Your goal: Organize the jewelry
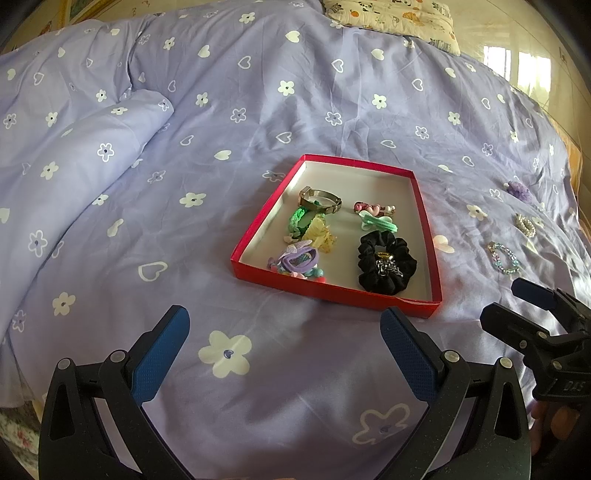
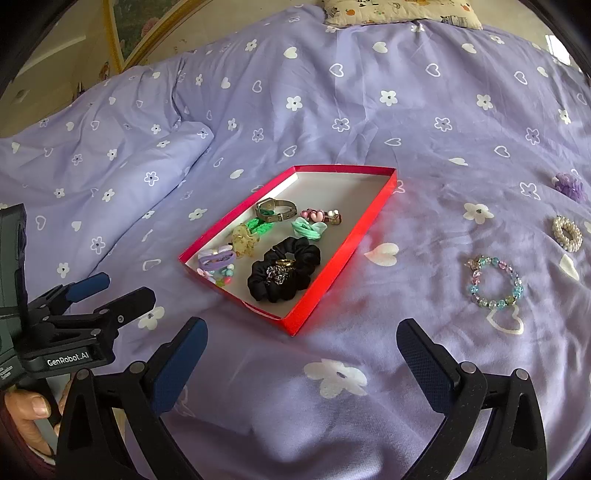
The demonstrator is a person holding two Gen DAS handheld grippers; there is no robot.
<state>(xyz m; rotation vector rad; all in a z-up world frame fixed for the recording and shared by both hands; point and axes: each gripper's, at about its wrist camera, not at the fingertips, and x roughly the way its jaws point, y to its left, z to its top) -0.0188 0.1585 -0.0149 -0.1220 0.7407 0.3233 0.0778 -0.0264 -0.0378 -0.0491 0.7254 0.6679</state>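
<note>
Lilac cotton bedding, printed with white flowers and hearts, fills both views and lies bare and fairly smooth right in front of both grippers. Nearest the cameras, the left gripper and the right gripper each hover low over this bare stretch with blue-padded jaws spread wide and nothing between them; in each wrist view the other gripper shows at the frame's edge, just beside its partner. Beyond them, near the middle of the bed, sits one shallow red tray with a pale floor, its near corner close to the right gripper. One black scrunchie lies at the tray's near end with a small dark chain and a gold piece heaped in its centre; past it are roughly six more small pieces, among them a purple hair tie, a yellowish clip, a mint bow clip and a metal-banded watch. The tray's far end is bare floor. To the right of the tray, well apart from its rim, three loose pieces lie on the bedding in a line going away: one beaded bracelet in pastel blue and pink, one pearl ring-shaped tie, and one purple flower-like piece. Farther left, a fold of duvet rises, and one patterned pillow lies at the far edge.
</note>
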